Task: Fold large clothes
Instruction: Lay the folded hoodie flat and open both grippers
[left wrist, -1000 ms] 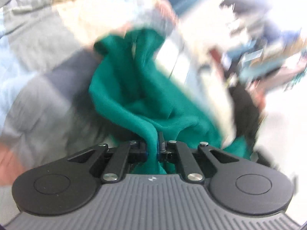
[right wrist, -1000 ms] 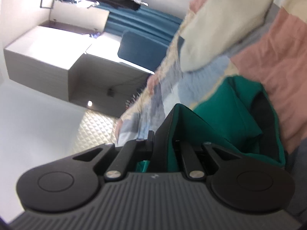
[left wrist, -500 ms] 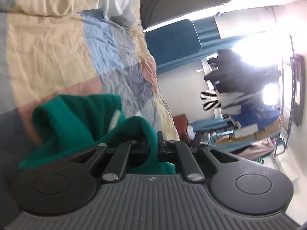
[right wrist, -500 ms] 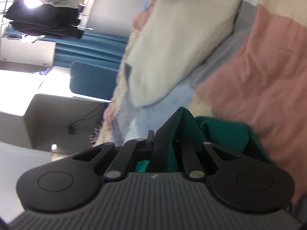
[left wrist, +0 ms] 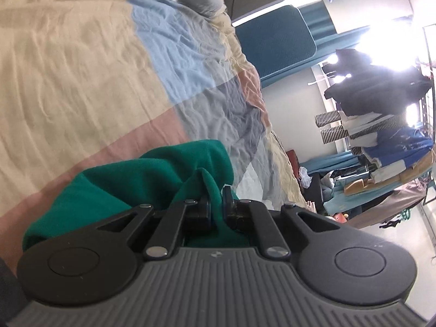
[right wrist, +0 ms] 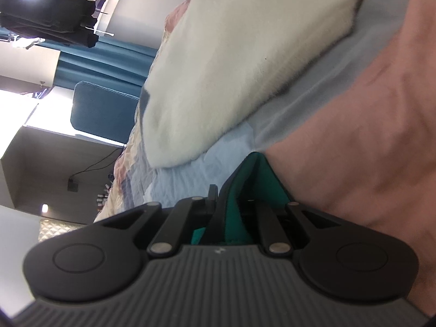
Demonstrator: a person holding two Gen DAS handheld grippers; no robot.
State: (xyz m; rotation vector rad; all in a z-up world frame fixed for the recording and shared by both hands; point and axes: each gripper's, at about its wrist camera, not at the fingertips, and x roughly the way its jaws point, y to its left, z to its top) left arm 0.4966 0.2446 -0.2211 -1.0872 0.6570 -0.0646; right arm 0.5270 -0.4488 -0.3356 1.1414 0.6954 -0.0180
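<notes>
A green garment (left wrist: pixel 136 179) lies bunched on the patchwork bedspread (left wrist: pixel 68 76), low and close to the lens in the left wrist view. My left gripper (left wrist: pixel 216 204) is shut on a fold of it, cloth pinched between the black fingers. In the right wrist view only a small peak of the green garment (right wrist: pixel 261 179) shows above the fingers, and my right gripper (right wrist: pixel 231 204) is shut on that edge. Both grippers sit close above the bedspread (right wrist: pixel 368 109). The rest of the garment is hidden under the gripper bodies.
A white fluffy pillow (right wrist: pixel 239 62) lies on the bed just beyond the right gripper. A blue padded headboard (left wrist: pixel 275 41) stands at the bed's end. Past the bed's edge are a rack of hanging dark clothes (left wrist: pixel 362 92) and piled cloth (left wrist: pixel 395 158).
Both grippers have come down toward the bedspread with the green garment still pinched. The garment hung in long folds before; now it lies bunched low, and less of it shows in the right wrist view.
</notes>
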